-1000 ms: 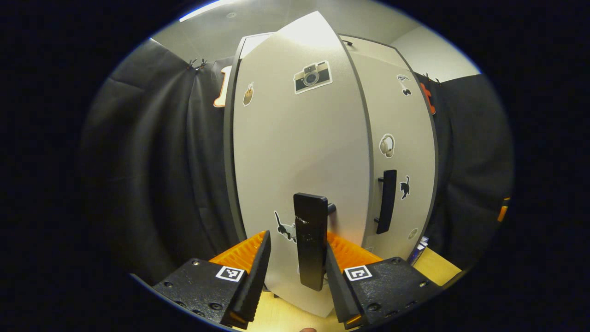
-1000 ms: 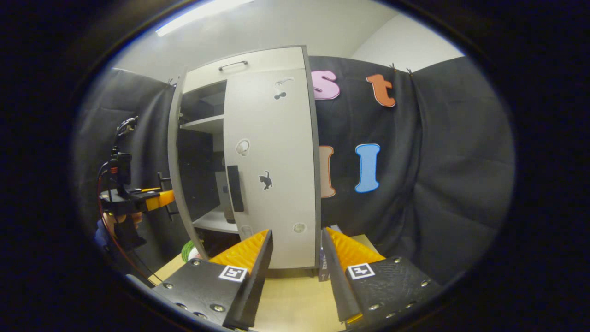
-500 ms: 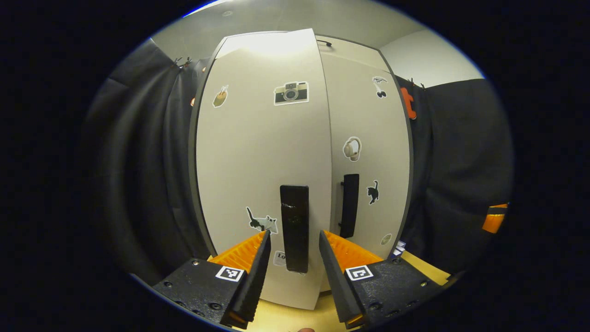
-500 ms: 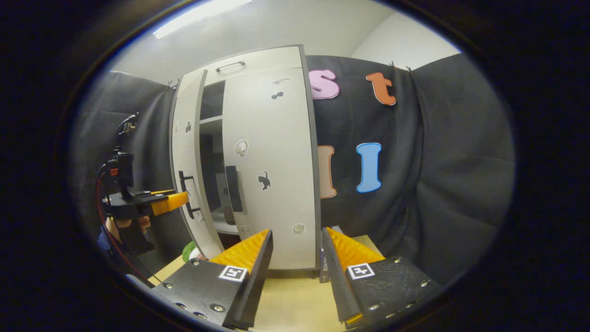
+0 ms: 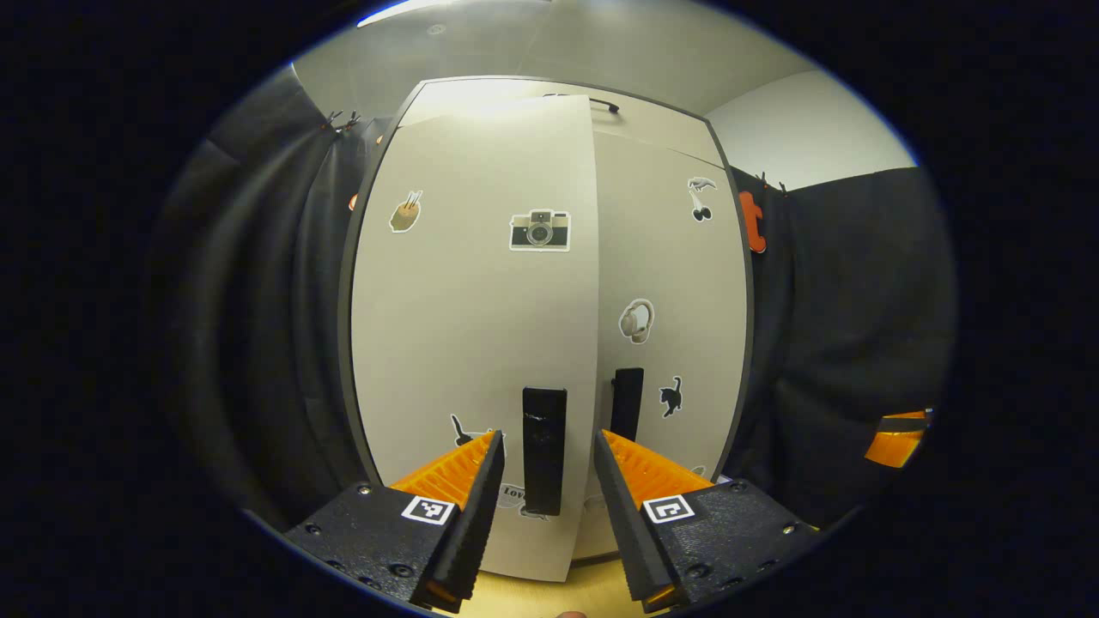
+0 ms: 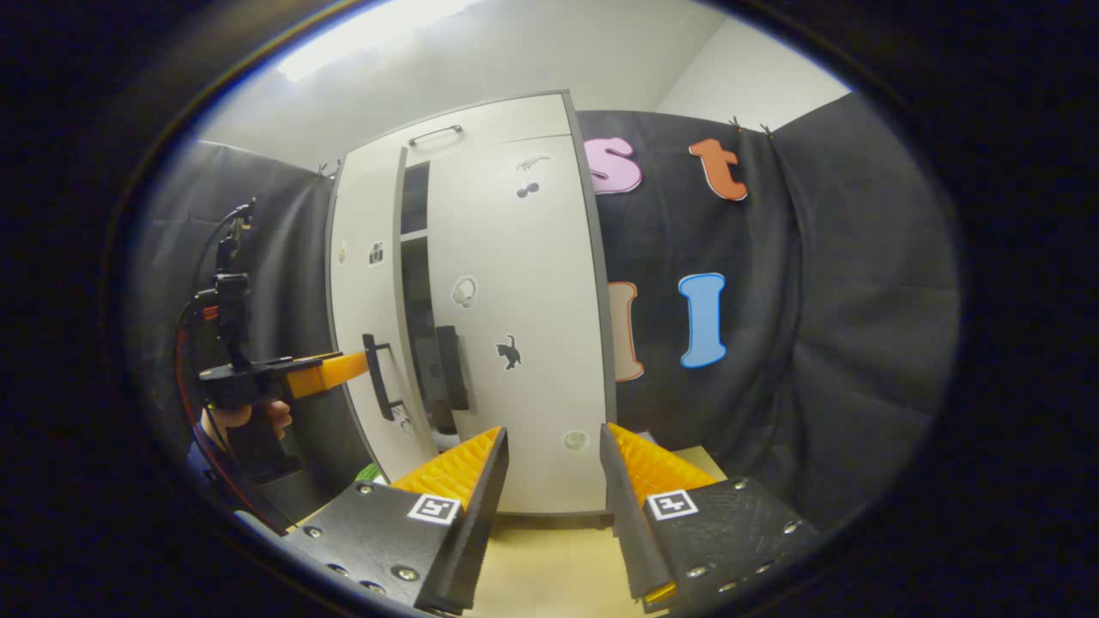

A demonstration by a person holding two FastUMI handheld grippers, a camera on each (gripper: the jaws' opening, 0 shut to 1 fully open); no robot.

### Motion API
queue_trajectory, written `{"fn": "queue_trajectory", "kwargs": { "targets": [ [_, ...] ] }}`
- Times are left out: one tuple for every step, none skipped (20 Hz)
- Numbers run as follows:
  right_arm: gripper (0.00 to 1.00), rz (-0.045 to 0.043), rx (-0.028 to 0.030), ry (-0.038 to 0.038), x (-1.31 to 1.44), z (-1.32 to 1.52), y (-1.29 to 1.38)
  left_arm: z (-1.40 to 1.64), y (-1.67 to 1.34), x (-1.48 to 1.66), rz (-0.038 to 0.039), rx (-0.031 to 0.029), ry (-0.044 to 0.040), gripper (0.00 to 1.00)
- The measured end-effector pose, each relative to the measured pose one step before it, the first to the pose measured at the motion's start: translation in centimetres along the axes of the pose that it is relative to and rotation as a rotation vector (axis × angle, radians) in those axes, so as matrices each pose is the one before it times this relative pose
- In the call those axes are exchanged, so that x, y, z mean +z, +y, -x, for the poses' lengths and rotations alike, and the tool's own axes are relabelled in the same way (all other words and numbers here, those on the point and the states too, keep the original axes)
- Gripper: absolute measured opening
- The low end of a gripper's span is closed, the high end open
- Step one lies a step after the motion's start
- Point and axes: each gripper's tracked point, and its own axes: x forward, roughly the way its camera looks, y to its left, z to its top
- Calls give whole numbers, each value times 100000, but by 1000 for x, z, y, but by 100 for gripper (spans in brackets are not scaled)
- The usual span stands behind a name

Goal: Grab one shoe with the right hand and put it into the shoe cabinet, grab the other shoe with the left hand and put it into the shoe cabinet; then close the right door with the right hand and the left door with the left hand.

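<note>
A: Closest in, the left gripper (image 5: 541, 481) has its jaws spread, with the left door's black handle (image 5: 544, 449) standing between the fingers. I can't tell whether either finger touches it. Not clamped, in any case.

B: And the right gripper (image 6: 549, 476)?

A: Jaws apart too, holding nothing, hanging over the wooden tabletop (image 6: 549, 558) in front of the shoe cabinet (image 6: 481, 129). The right door (image 6: 524, 326) looks flush against the cabinet.

B: So the left door (image 5: 472, 335) is the step in hand?

A: I'd judge so. From the right gripper view it stands ajar, a narrow dark gap (image 6: 418, 283) between it and the right door. The shoes I can't make out; presumably inside.

B: How to finish well?

A: Push straight toward the cabinet face, low by the handle, slowly, so the free edge meets the right door's edge and doesn't bounce. Keep the fingers wide so the handle isn't pinched.

B: Room?

A: Black curtain (image 5: 258, 343) hangs just left of the hinge side, and beyond the cabinet on the right. The right gripper sits clear of the door's swing. The right door's handle (image 5: 627, 403) lies just beside the closing edge; watch the fingertip there.
</note>
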Motion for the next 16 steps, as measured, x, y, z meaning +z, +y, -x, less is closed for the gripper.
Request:
{"fn": "queue_trajectory", "kwargs": {
  "targets": [
    [64, -170, 372, -59, 16, -9, 236, -180, -221, -7, 1117, -967, -102, 65],
    [61, -137, 239, -182, 72, -59, 216, -120, -209, -55, 1264, -649, 118, 65],
    [64, -321, -43, -456, 14, 30, 179, 125, -11, -148, 1059, -398, 666, 65],
    [64, -483, 51, -429, 129, 2, 203, 161, -117, -49, 832, -405, 552, 65],
    [61, -514, 43, -496, 223, 29, 277, 172, -167, -5, 724, -682, 596, 65],
    [64, -298, -139, -554, 293, -24, 219, 267, -240, 8, 575, -649, 671, 65],
    [64, -42, -358, -926, 410, 31, 326, 371, -55, 180, 316, 35, 7, 65],
    [64, 232, -401, -1333, 576, 24, 372, 381, -62, 341, -68, 704, -314, 65],
    [64, 254, -328, -1205, 682, -225, 390, 518, 85, 296, -408, 986, -533, 65],
    [64, 430, -392, -1447, 848, -166, 450, 480, 12, 503, -366, 843, -1050, 65],
    [64, 865, 43, -1877, 845, -26, 716, 453, 144, 617, -224, 1458, -1447, 65],
    [64, 905, 336, -2090, 992, -86, 684, 409, 372, 684, -18, 2339, -1258, 65],
    [64, 771, 439, -1771, 812, -85, 710, 684, 467, 412, -112, 2942, -885, 66],
    [64, 775, 612, -1671, 773, -19, 778, 520, 352, 523, 185, 2041, -1130, 72],
    [64, 831, 684, -1100, 487, -18, 731, 515, 170, 457, 48, 1221, -1400, 73],
    [64, 965, 590, -931, 530, -131, 691, 416, 150, 328, -876, 981, -1090, 72]
  ]
}}
